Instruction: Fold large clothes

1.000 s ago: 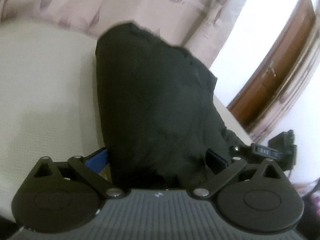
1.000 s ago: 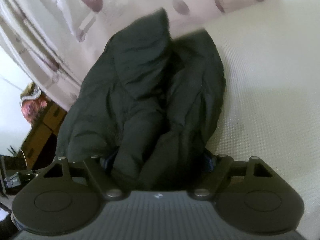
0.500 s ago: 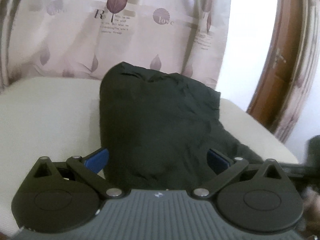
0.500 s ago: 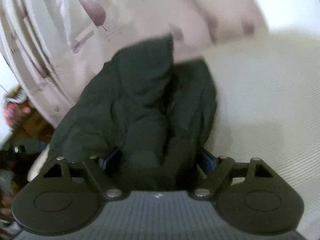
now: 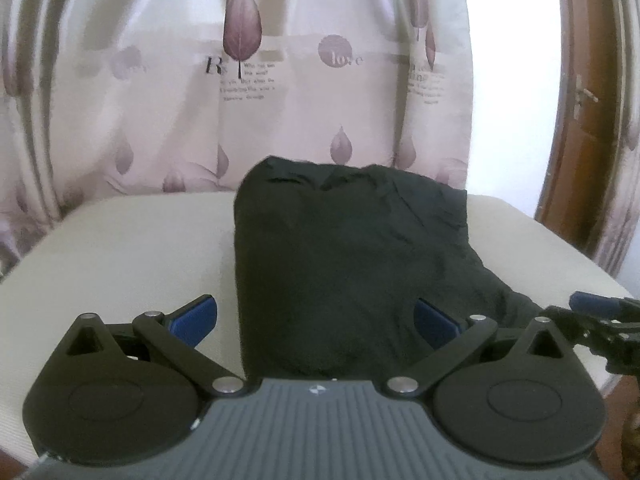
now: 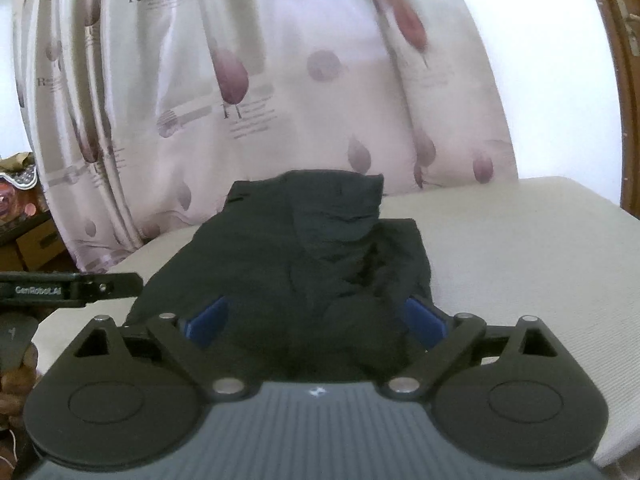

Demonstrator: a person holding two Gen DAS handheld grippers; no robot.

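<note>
Compared with a second ago, both views are levelled out and steadied: the dark garment (image 5: 352, 264), which was seen tilted and bunched, is now laid as a compact folded bundle on the cream cushion (image 5: 120, 248), square to the curtain (image 5: 280, 80) behind. The left gripper (image 5: 316, 320) is seen with its blue pads (image 5: 196, 316) spread wide either side of the near edge of the cloth; the right gripper (image 6: 316, 316) is likewise spread, pads (image 6: 208, 316) flanking the near edge. Whether cloth is actually pinched cannot be told, since the near hem is hidden by the gripper bodies, but the jaws are read as open. A fold is judged just completed and released, with smoothing or one more fold possibly left. A lumpy ridge is noted on the garment's right half in the right view. Little is found in the way: the other gripper's body is glimpsed at each frame edge, a wooden door (image 5: 580, 120) to the right, clutter at the left of the right view.
</note>
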